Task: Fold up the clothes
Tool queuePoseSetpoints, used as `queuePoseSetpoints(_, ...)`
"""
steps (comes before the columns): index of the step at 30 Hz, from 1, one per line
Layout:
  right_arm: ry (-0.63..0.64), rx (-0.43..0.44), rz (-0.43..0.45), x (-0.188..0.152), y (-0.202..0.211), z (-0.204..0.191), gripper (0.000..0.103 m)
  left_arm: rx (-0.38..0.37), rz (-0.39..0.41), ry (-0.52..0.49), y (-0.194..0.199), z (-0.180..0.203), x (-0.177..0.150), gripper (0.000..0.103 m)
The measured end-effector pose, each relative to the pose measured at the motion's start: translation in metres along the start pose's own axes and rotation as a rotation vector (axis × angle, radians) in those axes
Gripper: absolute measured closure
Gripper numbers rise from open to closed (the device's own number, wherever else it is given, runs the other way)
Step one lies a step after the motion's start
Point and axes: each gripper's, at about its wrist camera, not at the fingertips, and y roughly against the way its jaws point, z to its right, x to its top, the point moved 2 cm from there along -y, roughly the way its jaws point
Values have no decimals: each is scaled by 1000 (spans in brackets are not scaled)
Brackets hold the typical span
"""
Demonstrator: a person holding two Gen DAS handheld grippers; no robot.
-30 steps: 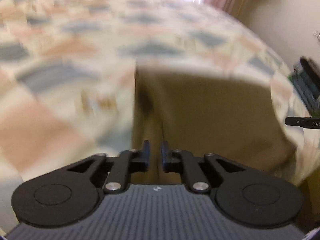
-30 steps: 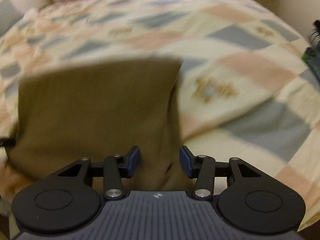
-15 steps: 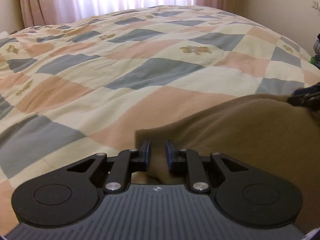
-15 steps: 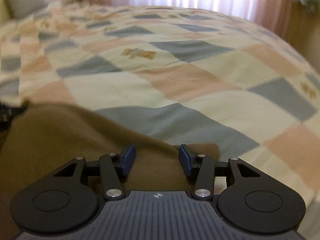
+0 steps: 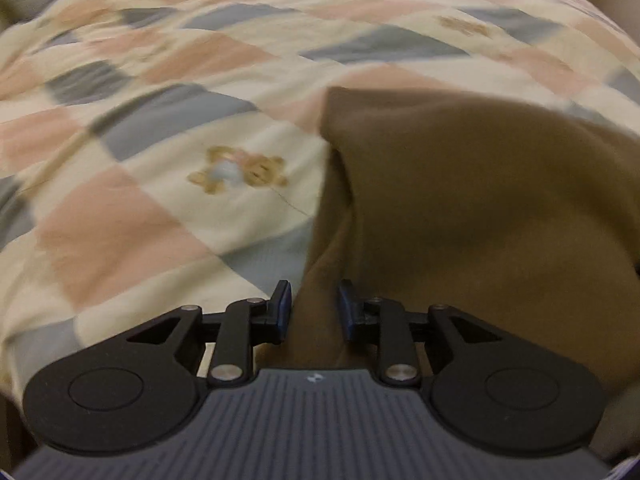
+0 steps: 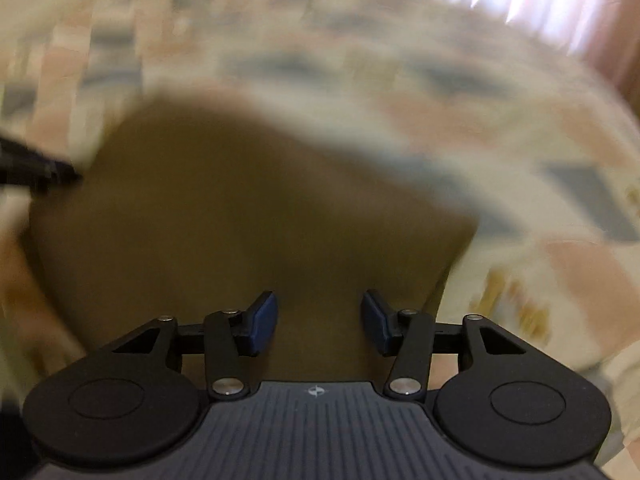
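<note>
A brown garment lies folded on the patchwork bedspread. In the left wrist view its left edge hangs down between the fingers of my left gripper, whose jaws stand apart with cloth in the gap. In the right wrist view, which is blurred, the same garment fills the middle and runs under my right gripper, whose jaws stand wide apart over the cloth. The tip of the other gripper shows at the garment's left edge.
The bedspread has cream, pink and grey squares and a teddy bear print left of the garment. Pink curtains with bright light stand at the far right of the right wrist view.
Both grippers have opened wider than half a second ago and let go of the garment. Both cameras have tipped down from the far bed toward the cloth, which now lies lower and flatter.
</note>
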Motion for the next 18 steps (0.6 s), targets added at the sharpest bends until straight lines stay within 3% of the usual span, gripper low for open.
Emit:
queuePoseSetpoints(7, 156, 314, 95, 27, 20, 52, 51, 271, -104, 187, 58, 44, 20, 73)
queuePoseSetpoints(11, 277, 420, 130, 33, 43, 88, 49, 290, -105, 267, 94, 76, 21, 70)
queuePoseSetpoints(18, 387, 482, 124, 24, 56, 124, 46, 286, -107, 371, 114, 110, 5, 66)
